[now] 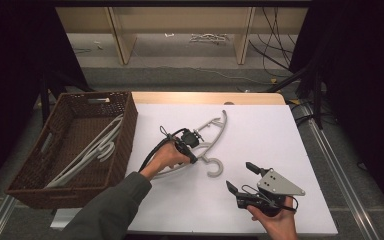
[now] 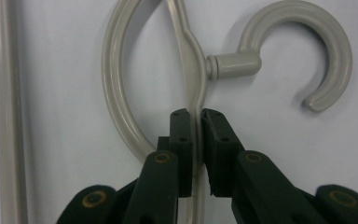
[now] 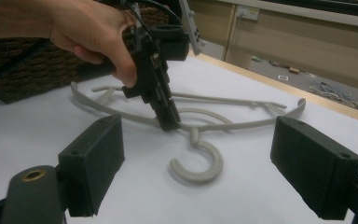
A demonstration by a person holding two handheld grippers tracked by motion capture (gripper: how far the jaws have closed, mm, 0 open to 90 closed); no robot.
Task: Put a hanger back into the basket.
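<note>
From the high view, a grey hanger (image 1: 207, 140) lies flat on the white table (image 1: 280, 135), just right of a wicker basket (image 1: 125, 125) that already holds other hangers (image 1: 87, 152). The left gripper (image 1: 194, 159) is down on the hanger's top bar beside the hook (image 1: 214, 166). The right gripper (image 1: 240, 177) rests near the table's front edge, apart from the hanger, with its jaws wide and empty. The job in hand looks like moving this hanger into the basket, so the lift should clear the basket wall before swinging left.

In the left gripper view, the pads (image 2: 182, 140) are clamped on the thin bar of the hanger (image 2: 193, 70), just below the neck of the hook (image 2: 307, 51). The grip sits close to the middle, which should keep the hanger balanced; a straight, slow rise would stop the thin bar from twisting between the pads.

In the right gripper view, the open pads (image 3: 93, 163) frame the hanger (image 3: 242, 123) and its hook (image 3: 198, 168) lying on the table, with the left gripper (image 3: 168, 122) pinching the bar from above. The right one is best kept where it is, out of the lifting path.
</note>
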